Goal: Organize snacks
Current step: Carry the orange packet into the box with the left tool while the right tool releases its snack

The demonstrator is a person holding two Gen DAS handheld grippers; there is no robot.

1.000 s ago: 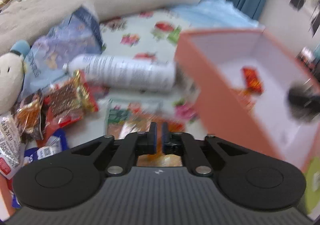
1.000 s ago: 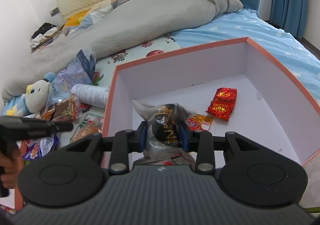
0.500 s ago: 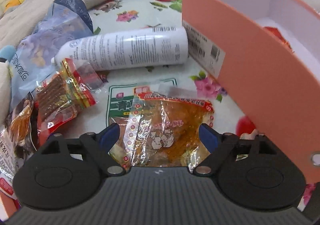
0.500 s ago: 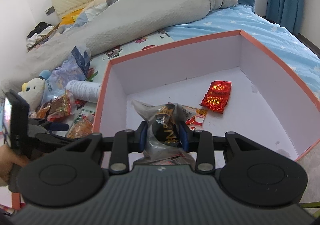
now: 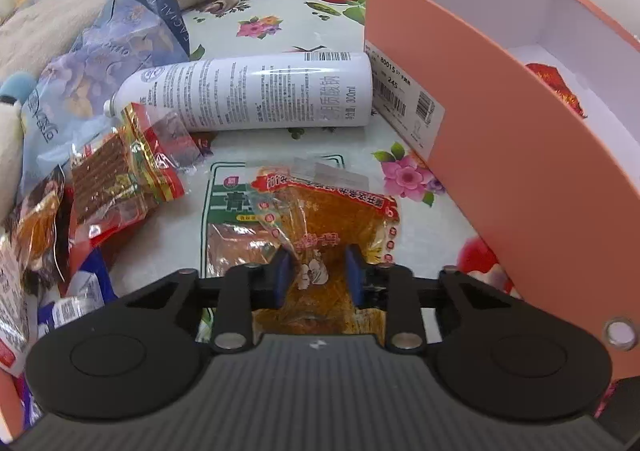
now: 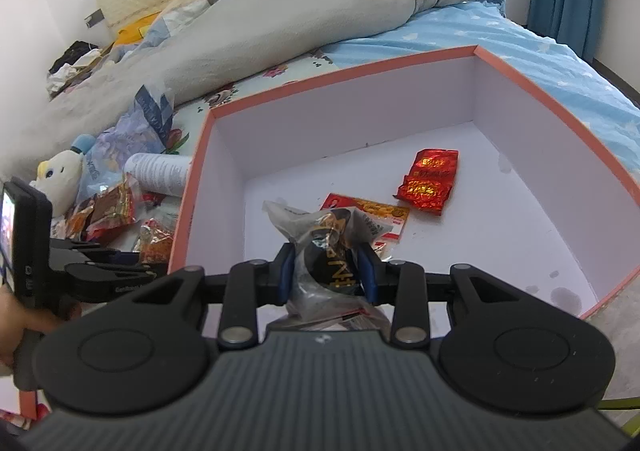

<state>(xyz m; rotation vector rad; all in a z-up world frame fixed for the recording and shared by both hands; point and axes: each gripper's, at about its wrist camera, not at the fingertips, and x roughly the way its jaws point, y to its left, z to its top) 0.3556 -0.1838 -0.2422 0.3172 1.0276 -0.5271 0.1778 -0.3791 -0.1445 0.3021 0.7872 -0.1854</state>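
Note:
My left gripper [image 5: 316,273] has closed onto an orange clear-wrapped snack packet [image 5: 332,219] that lies on the flowered sheet beside the orange box [image 5: 520,155]. My right gripper [image 6: 326,275] is shut on a dark snack in a clear wrapper [image 6: 328,247] and holds it above the near left part of the box floor [image 6: 500,219]. Inside the box lie a red foil packet [image 6: 430,177] and a flat orange-and-white packet [image 6: 368,211]. The left gripper also shows in the right wrist view [image 6: 120,271], outside the box's left wall.
A white spray can [image 5: 256,91] lies left of the box. A pile of snack packets [image 5: 120,175], a blue tissue pack [image 5: 104,67] and a plush toy [image 6: 60,175] lie further left. A grey duvet [image 6: 280,19] covers the bed behind.
The left gripper came down over the orange packet, opened wide, then closed its fingers on it. The right gripper kept its snack and moved slightly further over the box.

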